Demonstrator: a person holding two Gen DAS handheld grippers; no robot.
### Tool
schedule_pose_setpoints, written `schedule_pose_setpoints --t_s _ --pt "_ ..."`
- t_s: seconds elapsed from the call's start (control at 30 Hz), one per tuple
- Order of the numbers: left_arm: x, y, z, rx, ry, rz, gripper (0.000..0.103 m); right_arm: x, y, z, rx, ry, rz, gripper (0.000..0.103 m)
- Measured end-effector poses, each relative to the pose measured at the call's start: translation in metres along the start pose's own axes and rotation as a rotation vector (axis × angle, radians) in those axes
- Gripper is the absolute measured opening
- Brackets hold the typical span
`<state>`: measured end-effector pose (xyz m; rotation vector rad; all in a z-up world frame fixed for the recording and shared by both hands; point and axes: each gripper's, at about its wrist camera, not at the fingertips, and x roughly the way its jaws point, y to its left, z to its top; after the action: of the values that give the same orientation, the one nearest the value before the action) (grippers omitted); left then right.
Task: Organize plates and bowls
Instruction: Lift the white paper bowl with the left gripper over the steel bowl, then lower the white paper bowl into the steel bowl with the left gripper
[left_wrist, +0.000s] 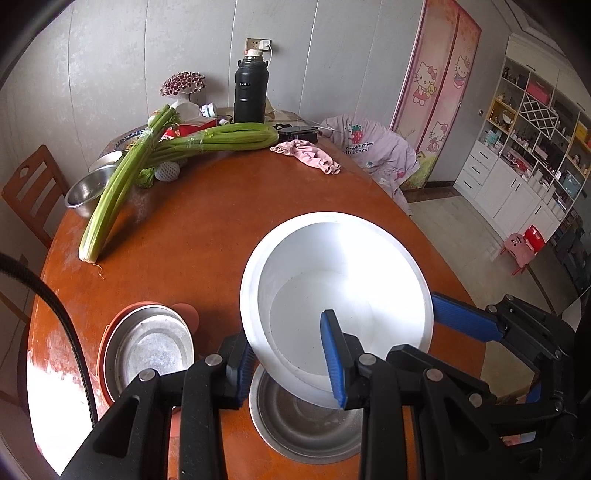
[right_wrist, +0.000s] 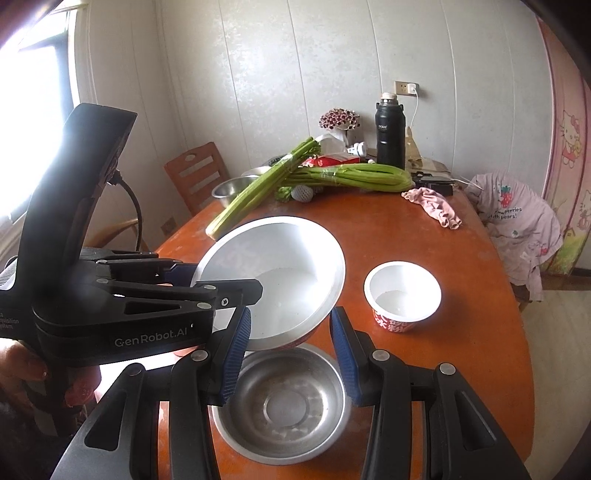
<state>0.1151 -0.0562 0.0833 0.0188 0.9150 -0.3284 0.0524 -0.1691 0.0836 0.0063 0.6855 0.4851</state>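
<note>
A large white bowl (left_wrist: 332, 288) (right_wrist: 273, 266) with a red outside hangs tilted just above an empty steel bowl (left_wrist: 303, 424) (right_wrist: 280, 406) near the front of the round orange table (left_wrist: 207, 229). My left gripper (left_wrist: 288, 325) is shut on the bowl's near wall, with one finger inside and one outside. My right gripper (right_wrist: 290, 313) sits low beside the bowl with narrow jaws. Its right fingertip (right_wrist: 334, 314) reaches the rim, and I see nothing clamped. A small white cup-bowl (right_wrist: 402, 291) with red print stands to the right. A steel dish (left_wrist: 151, 350) rests on an orange plate (left_wrist: 105, 343) at the left.
Long celery bunches (left_wrist: 122, 184) lie across the far left, partly over two steel bowls (left_wrist: 86, 195). A black flask (left_wrist: 251, 92), a pink cloth (left_wrist: 306, 153) and small clutter sit at the back. A clothes-draped chair (left_wrist: 373, 151) stands to the right and a wooden chair (left_wrist: 33, 188) to the left.
</note>
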Motion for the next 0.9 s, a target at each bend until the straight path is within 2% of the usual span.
schedule_pose_setpoints --t_s 0.37,0.63,0.9 --pt "0.006 -0.009 -0.025 -0.012 0.033 0.007 0.033 -0.005 -0.003 -0.021 0.009 0.026 0.021 0.047" --pt "0.029 -0.007 -0.047 -0.045 0.086 -0.001 0.033 0.01 -0.007 -0.044 0.011 0.094 0.035 0.047" --pt "0.041 -0.009 -0.062 -0.047 0.106 0.029 0.033 0.025 -0.01 -0.062 0.015 0.144 0.041 0.047"
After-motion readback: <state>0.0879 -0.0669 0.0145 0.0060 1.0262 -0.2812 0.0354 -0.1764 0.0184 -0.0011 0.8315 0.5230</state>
